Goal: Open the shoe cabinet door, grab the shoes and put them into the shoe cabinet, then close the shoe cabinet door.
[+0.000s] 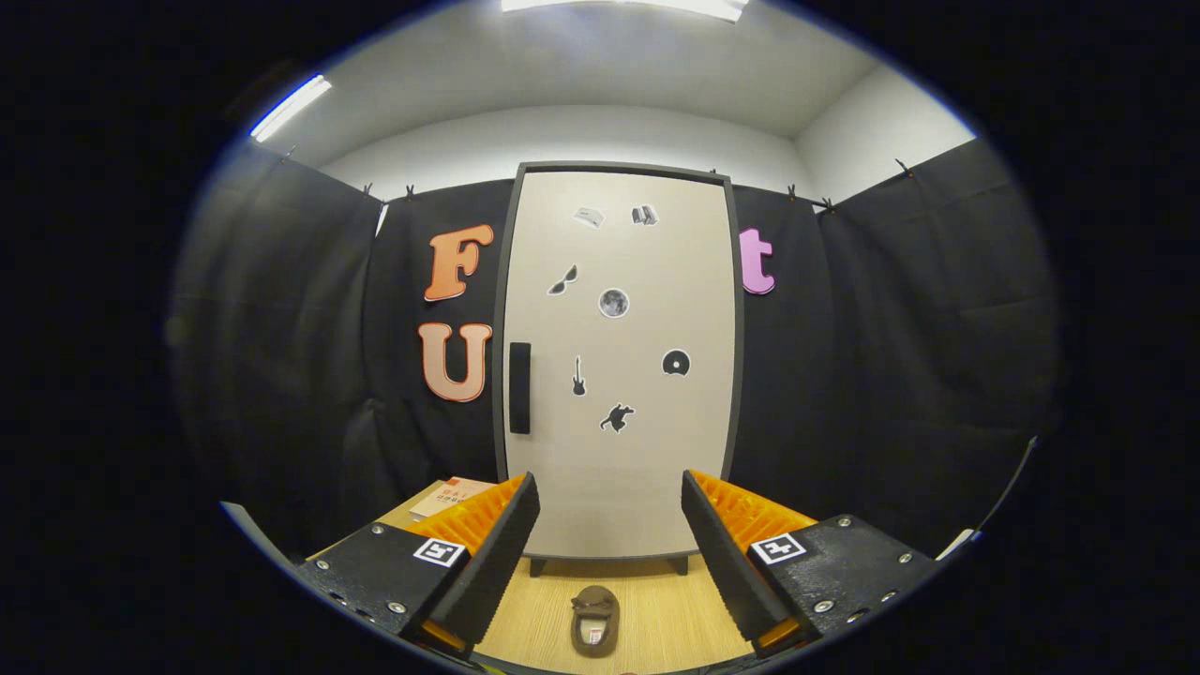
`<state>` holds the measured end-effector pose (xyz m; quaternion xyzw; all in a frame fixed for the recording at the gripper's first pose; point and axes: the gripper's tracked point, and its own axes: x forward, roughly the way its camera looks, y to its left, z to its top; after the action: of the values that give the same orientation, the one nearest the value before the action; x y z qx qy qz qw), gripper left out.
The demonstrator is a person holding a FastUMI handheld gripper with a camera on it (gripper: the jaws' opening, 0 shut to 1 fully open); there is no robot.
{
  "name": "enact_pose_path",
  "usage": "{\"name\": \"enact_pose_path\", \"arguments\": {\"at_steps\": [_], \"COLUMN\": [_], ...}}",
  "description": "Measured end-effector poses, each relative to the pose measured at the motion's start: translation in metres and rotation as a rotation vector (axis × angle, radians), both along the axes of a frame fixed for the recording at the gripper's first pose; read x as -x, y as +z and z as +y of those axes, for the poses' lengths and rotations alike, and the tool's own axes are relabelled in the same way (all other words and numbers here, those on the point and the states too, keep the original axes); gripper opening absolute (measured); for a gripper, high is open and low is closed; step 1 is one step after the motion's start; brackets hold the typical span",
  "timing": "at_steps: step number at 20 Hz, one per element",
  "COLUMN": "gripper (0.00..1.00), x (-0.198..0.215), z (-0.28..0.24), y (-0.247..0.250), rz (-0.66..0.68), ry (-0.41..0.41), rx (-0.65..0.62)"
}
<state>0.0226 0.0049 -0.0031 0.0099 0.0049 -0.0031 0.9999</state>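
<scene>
Facing the shut shoe cabinet door [619, 366], the tool [609, 544] hangs released, fingers spread with nothing between them — the shoe [594, 619] lies on the surface [656, 609] just ahead. Opening looks like the step in hand — next, reaching the dark handle [519, 387] at the door's left edge.

We see the tool [610, 525] with two wedge-shaped fingers [497, 553] set wide apart, ribbed on their outer sides. Each black base plate carries silver screws and one square white marker.
</scene>
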Motion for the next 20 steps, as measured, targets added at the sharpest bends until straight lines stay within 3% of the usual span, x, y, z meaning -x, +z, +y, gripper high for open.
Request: {"name": "enact_pose_path", "arguments": {"at_steps": [10, 20], "gripper": [0.95, 0.95], "x": [-0.038, -0.134], "z": [0.03, 0.093], "y": [0.005, 0.02], "rz": [0.002, -0.012], "ry": [0.052, 0.155], "rx": [-0.019, -0.032]}}
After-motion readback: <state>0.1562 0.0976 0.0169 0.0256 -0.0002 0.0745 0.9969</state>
